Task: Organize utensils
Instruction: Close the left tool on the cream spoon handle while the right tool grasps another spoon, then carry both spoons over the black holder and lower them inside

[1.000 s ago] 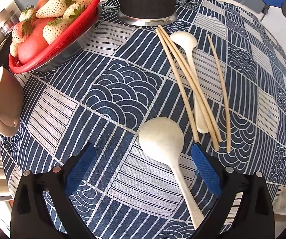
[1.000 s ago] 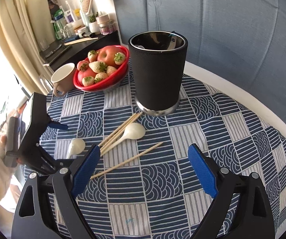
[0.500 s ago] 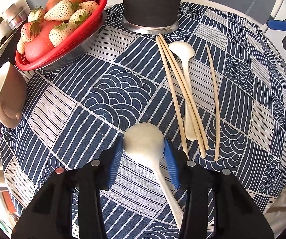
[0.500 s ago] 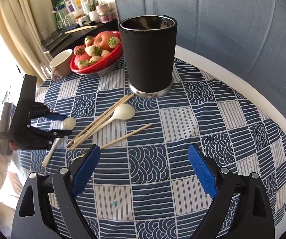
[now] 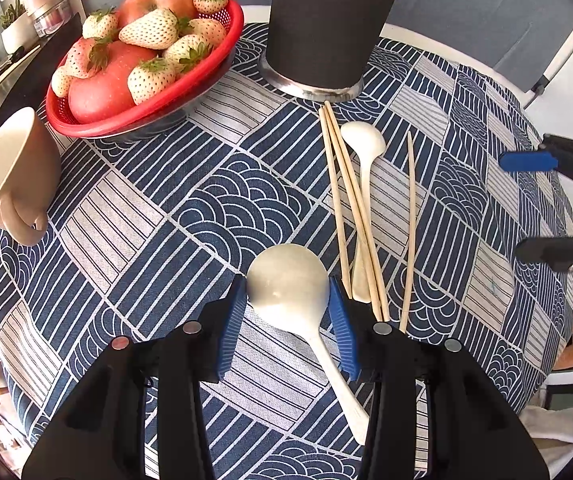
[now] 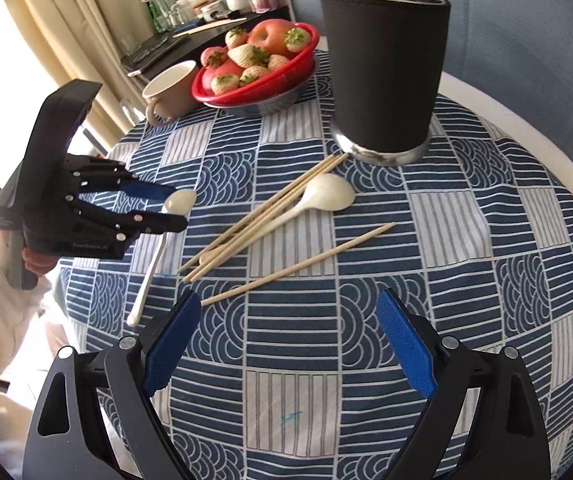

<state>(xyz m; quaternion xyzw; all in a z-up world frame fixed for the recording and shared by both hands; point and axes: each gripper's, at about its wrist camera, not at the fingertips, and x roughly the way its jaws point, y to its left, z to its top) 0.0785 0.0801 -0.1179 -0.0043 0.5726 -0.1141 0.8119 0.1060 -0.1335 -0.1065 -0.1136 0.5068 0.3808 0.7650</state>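
left gripper (image 5: 288, 320) clamped on bowl of white spoon (image 5: 286, 280), handle trailing low over desk (image 5: 206, 208) | right gripper (image 6: 286, 344) spread wide, nothing between pads, above cloth | second spoon (image 6: 326, 196) and chopsticks (image 6: 262, 212) lying beside black holder (image 6: 382, 72)

Left tool (image 5: 288, 312) clamped, tilted downward — right tool (image 6: 286, 344) agape, empty
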